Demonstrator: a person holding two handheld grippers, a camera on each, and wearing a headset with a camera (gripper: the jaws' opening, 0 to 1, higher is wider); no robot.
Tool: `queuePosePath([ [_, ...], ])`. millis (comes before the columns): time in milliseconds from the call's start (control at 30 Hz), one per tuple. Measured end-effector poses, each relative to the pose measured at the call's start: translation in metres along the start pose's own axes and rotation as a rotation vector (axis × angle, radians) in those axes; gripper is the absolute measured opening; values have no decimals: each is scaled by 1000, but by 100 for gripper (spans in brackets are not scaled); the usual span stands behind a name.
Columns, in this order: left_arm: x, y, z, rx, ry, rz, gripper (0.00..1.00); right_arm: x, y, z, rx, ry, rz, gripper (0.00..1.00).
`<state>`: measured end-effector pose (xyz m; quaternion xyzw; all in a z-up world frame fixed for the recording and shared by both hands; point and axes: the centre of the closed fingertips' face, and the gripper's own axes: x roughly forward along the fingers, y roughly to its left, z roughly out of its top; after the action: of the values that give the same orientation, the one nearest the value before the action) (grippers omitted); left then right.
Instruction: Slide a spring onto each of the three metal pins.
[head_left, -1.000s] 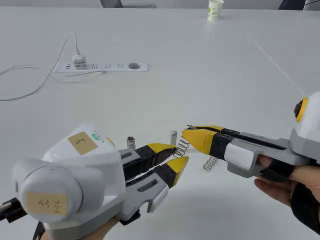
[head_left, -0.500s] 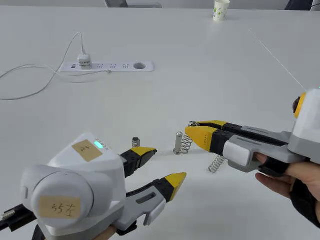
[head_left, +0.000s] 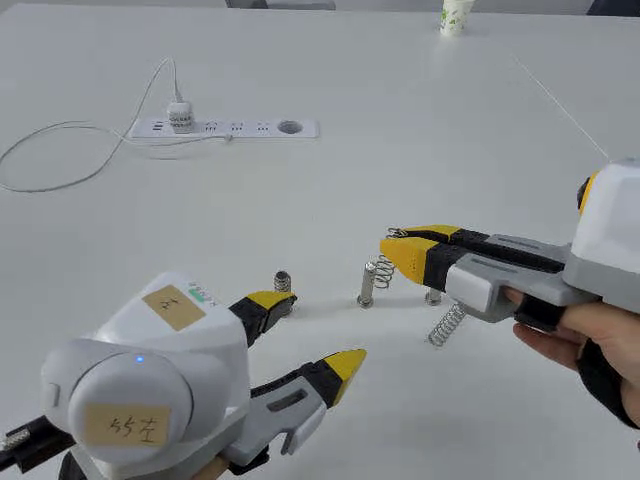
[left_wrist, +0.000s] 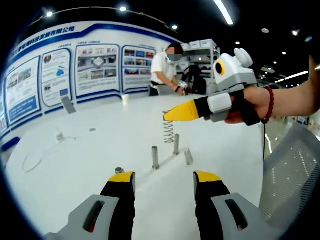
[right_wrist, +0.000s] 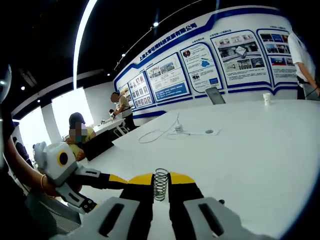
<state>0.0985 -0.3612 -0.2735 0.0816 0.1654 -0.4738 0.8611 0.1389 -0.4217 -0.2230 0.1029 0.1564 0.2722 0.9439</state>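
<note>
Three pins (head_left: 367, 286), seemingly three springs (head_left: 447, 325)

Head view first: we can barely make out one pin (head_left: 433, 296) just right of center, since most of it sits behind the right gripper (head_left: 388, 241), whose body runs off the right edge. The paper cup (head_left: 457, 15) gets clipped by the top edge. In the right gripper view the spring (right_wrist: 160, 182) has its lower end buried between the jaws. In the left gripper view, the wall posters (left_wrist: 100, 62) at upper left are too small for us to read.
</note>
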Motion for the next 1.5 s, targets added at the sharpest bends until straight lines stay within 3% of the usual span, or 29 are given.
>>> queuePosePath([
  [233,-1,6,-4,12,5,28,54,10,-10,-1,-25,8,-21,11],
  [567,-1,17,-9,-13,13,71,68,22,-28,-8,-53,30,-79,11],
  [833,-1,22,-13,-26,19,89,78,30,-34,-14,-62,41,-95,11],
  [1133,0,20,-14,-20,22,84,85,33,-32,-20,-111,60,-90,11],
  [1500,0,18,-14,-11,22,80,85,32,-28,-23,-183,73,-99,11],
])
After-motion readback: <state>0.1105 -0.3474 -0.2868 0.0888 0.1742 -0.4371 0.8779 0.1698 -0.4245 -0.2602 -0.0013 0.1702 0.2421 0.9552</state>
